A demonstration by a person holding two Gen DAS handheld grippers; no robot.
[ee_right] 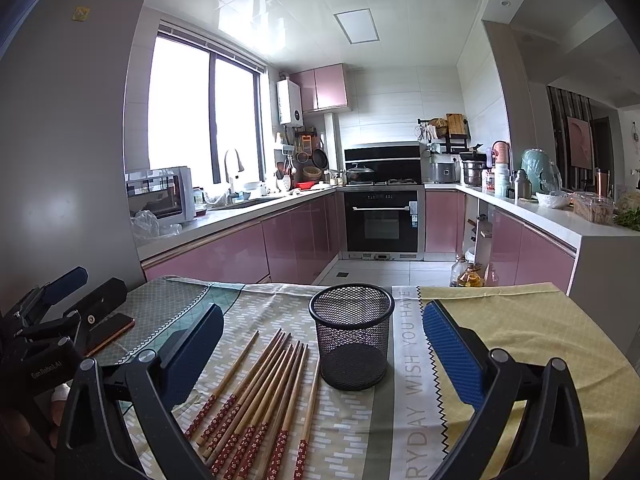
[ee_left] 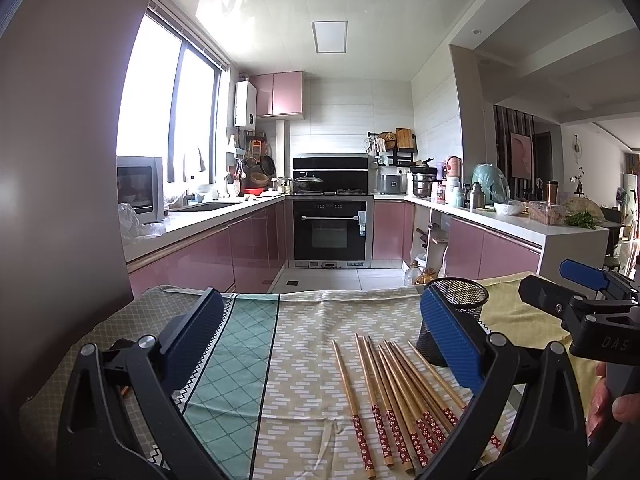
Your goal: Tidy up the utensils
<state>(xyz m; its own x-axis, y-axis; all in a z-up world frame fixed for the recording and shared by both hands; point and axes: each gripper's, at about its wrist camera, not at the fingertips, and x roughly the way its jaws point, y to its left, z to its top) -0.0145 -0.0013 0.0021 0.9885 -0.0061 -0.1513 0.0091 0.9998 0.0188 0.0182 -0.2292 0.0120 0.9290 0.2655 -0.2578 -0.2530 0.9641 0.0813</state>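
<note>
Several wooden chopsticks point(ee_left: 394, 396) with red patterned ends lie side by side on the patterned tablecloth point(ee_left: 304, 344); they also show in the right wrist view point(ee_right: 260, 392). A black mesh cup point(ee_right: 352, 336) stands upright and empty just right of them; in the left wrist view the mesh cup point(ee_left: 460, 308) is partly hidden by my finger. My left gripper point(ee_left: 320, 332) is open and empty above the cloth, left of the chopsticks. My right gripper point(ee_right: 322, 344) is open and empty, with the cup between its fingers' lines. Each gripper shows at the other view's edge.
A phone point(ee_right: 112, 332) lies on the cloth at the left, near the left gripper. The table's far edge point(ee_right: 280, 286) faces a kitchen with pink cabinets and an oven point(ee_right: 382, 220). Oil bottles point(ee_right: 466, 274) stand on the floor beyond the table.
</note>
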